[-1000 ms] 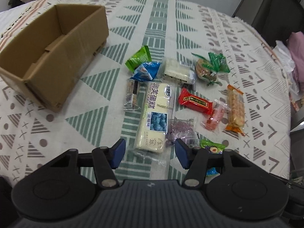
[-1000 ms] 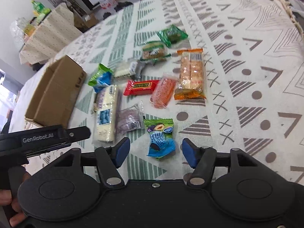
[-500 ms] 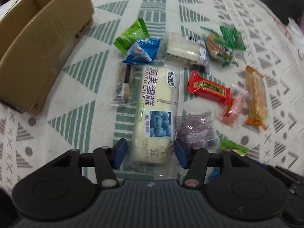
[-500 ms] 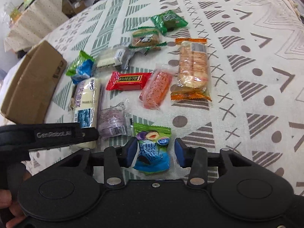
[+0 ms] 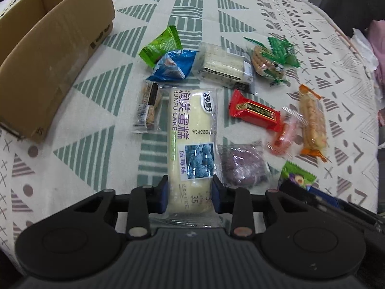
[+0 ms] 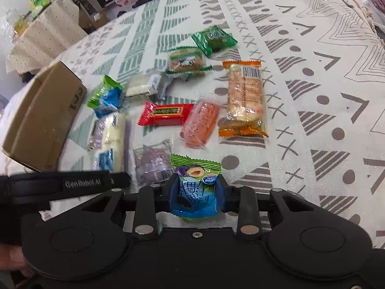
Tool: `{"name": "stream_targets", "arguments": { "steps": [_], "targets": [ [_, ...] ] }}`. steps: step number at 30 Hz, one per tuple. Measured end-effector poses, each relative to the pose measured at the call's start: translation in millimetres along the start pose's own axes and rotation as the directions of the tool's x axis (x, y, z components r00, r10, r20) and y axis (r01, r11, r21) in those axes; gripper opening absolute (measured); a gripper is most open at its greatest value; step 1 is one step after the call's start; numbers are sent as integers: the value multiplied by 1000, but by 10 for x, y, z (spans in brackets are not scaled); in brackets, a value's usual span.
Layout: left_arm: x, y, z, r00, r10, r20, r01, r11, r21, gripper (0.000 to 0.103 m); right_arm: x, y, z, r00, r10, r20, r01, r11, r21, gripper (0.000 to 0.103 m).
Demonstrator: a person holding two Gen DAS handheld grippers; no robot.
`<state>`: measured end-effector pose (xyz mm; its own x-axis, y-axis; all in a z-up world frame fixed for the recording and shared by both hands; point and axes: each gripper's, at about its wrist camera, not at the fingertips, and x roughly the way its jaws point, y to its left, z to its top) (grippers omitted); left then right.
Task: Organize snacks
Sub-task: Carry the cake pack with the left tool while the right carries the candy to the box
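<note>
A long white blueberry cake pack (image 5: 190,125) lies lengthwise on the patterned cloth. My left gripper (image 5: 190,193) straddles its near end, its jaws closing with both blue pads against the wrapper's sides. In the right wrist view a small blue and green plum candy packet (image 6: 196,171) sits between the pads of my right gripper (image 6: 196,192). Those jaws are closing too, and the packet is pinched and bulging. An open, empty cardboard box (image 5: 48,55) stands at the left of the snacks.
Several loose snacks lie beyond the cake: a red bar (image 5: 255,113), a purple packet (image 5: 240,166), an orange cracker pack (image 5: 312,122), a pink packet (image 6: 199,122), green and blue packets (image 5: 173,66). The table's edge curves at the right.
Both grippers sank onto their snacks and their jaws narrowed. The left now grips the cake pack's near end, and the right pinches the plum candy packet.
</note>
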<state>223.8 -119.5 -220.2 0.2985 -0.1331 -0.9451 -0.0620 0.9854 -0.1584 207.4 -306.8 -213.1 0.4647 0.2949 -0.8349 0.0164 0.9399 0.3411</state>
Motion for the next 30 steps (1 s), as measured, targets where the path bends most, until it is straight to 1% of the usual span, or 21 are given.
{"name": "stream_targets", "arguments": {
  "steps": [3, 6, 10, 12, 15, 19, 23, 30],
  "targets": [
    [-122, -45, -51, 999, -12, 36, 11, 1000, 27, 34, -89, 26, -20, 999, -20, 42, 20, 1000, -3, 31],
    [-241, -86, -65, 997, -18, 79, 14, 999, 47, 33, -193, 74, -23, 998, -19, 64, 20, 1000, -10, 31],
    [-404, -82, -51, 991, -48, 129, 43, 998, 41, 33, -346, 129, 47, 994, -29, 103, 29, 1000, 0, 31],
    [-510, -70, -44, 983, -55, 176, 49, 998, 38, 33, -424, 162, 95, 991, -32, 128, 32, 999, 2, 31],
    [-638, -78, -49, 969, -50, 241, 38, 998, 55, 33, -525, 235, 147, 987, -26, 156, 27, 1000, -5, 31],
    [-761, -3, -6, 959, -65, 276, 57, 998, 36, 33, -679, 342, 195, 980, -25, 199, 28, 1000, -12, 31],
    [-920, 96, 47, 945, -94, 313, 94, 995, 15, 33, -808, 465, 250, 971, -25, 238, 32, 999, -27, 31],
    [-1168, 313, 137, 917, -100, 386, 118, 993, -26, 33, -980, 710, 320, 954, -5, 299, 29, 996, -79, 31]
  ]
}}
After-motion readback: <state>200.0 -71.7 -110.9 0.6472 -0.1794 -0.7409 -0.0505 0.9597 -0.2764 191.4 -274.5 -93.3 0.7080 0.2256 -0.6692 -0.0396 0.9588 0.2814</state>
